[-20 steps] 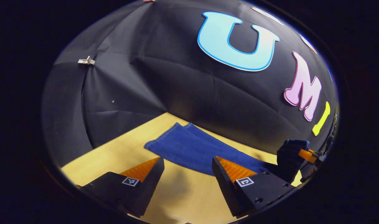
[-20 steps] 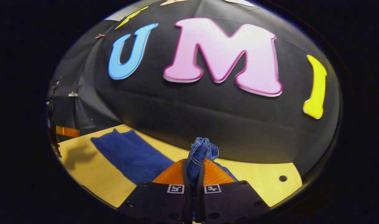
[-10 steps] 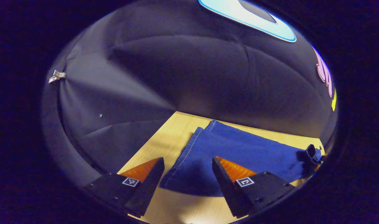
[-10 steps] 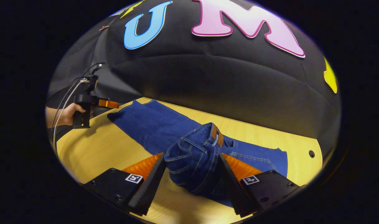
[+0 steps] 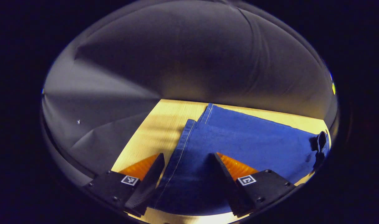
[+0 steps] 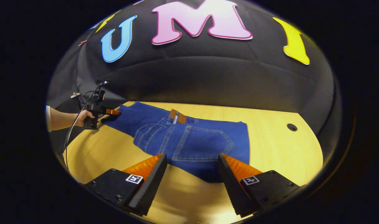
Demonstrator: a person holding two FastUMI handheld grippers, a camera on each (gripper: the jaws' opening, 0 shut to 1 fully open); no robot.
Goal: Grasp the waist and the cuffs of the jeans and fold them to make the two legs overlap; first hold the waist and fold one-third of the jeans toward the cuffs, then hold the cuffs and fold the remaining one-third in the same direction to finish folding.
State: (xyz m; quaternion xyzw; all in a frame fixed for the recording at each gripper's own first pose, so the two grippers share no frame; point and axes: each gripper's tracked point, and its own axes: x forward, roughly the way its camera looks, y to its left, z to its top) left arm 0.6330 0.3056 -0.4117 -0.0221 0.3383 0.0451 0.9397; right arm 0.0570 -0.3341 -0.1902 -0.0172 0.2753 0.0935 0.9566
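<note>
While the jeans (image 6: pixel 189 140) lie on the table (image 6: pixel 279 149) mid-frame, waist folded over the legs, the right gripper (image 6: pixel 191 168) hangs above them, jaws apart. At lower centre of the left gripper view, the left gripper (image 5: pixel 186 168) straddles the cuffs (image 5: pixel 189 146), jaws wide.

Left gripper (image 5: pixel 185 174) positioned at the jeans cuffs (image 5: pixel 192 124), jaws spread.

I am holding my gripper low over the wooden table (image 5: pixel 155 124), its two fingers (image 5: pixel 146 183) standing apart with the cuff end of the jeans (image 5: pixel 248 140) lying flat between and beyond them. The stitched hem is running between the fingers toward the black cloth wall (image 5: pixel 177 56). A dark bunched shape is showing at the far right edge, too small to identify.
</note>
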